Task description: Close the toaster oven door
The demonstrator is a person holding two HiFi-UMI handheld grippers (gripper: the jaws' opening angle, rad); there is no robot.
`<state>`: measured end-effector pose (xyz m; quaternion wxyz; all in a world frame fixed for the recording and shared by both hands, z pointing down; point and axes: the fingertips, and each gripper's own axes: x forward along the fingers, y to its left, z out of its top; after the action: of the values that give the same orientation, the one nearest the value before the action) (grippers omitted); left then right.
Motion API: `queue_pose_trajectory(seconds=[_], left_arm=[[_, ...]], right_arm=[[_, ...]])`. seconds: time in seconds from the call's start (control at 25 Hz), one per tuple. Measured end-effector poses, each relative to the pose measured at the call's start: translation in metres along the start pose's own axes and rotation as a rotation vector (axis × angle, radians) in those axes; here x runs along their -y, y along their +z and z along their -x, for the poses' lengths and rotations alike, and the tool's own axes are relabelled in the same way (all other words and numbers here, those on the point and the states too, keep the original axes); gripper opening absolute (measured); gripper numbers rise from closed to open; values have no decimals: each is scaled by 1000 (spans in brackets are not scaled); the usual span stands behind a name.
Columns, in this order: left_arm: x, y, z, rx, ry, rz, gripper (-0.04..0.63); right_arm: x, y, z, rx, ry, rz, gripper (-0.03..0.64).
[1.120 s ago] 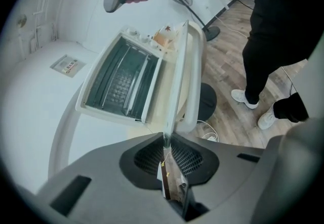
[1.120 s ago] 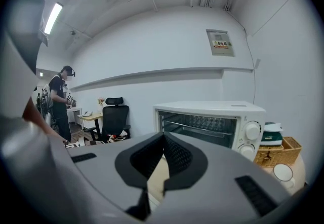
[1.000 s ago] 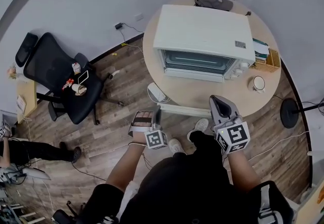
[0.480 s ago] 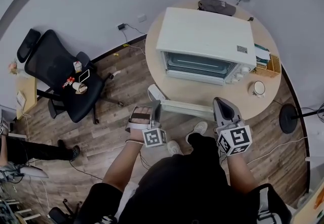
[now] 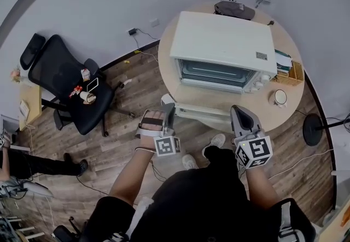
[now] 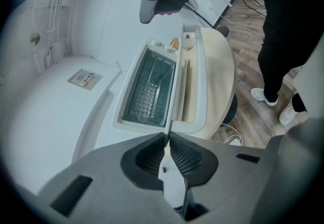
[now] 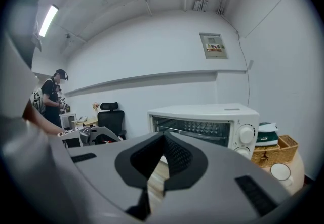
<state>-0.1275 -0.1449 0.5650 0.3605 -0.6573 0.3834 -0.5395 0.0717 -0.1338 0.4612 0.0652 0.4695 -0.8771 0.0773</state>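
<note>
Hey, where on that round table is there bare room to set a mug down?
Bare tabletop lies between the toaster oven front and its open door, plus a narrow strip left of it. Crowded on the right: cup and basket.

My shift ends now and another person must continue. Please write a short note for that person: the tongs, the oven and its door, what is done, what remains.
Left tongs: have just been closing and are now clamped on the thin edge of the door.
Right tongs: shut, empty, held in front of the toaster oven, touching nothing.
The toaster oven stands on the round table; its door is open, folded down toward the person.
Done: door gripped.
Left: swing the door up until it shuts, then let go.
</note>
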Motion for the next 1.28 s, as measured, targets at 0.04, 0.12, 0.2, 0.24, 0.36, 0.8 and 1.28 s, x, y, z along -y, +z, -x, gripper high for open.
queue_pose_trajectory(seconds=[0.04, 0.12, 0.2, 0.24, 0.36, 0.8, 1.28], left_arm=[[-3, 1, -1, 1, 6, 3, 34], [-9, 5, -4, 1, 22, 11, 34], [-15, 6, -6, 2, 36, 13, 34], [-17, 6, -7, 2, 39, 12, 34], [-25, 4, -10, 1, 51, 7, 34], [-58, 8, -28, 12, 71, 52, 38], [-78, 13, -45, 68, 49, 46, 46]], right_arm=[[1, 1, 0, 2, -1, 2, -3], [5, 3, 1, 2, -4, 11, -2], [6, 3, 1, 2, -7, 16, -3], [6, 3, 1, 3, -9, 15, -3], [5, 3, 0, 9, -12, 9, -2], [9, 10, -5, 17, -6, -16, -2], [12, 8, -11, 3, -1, -9, -2]])
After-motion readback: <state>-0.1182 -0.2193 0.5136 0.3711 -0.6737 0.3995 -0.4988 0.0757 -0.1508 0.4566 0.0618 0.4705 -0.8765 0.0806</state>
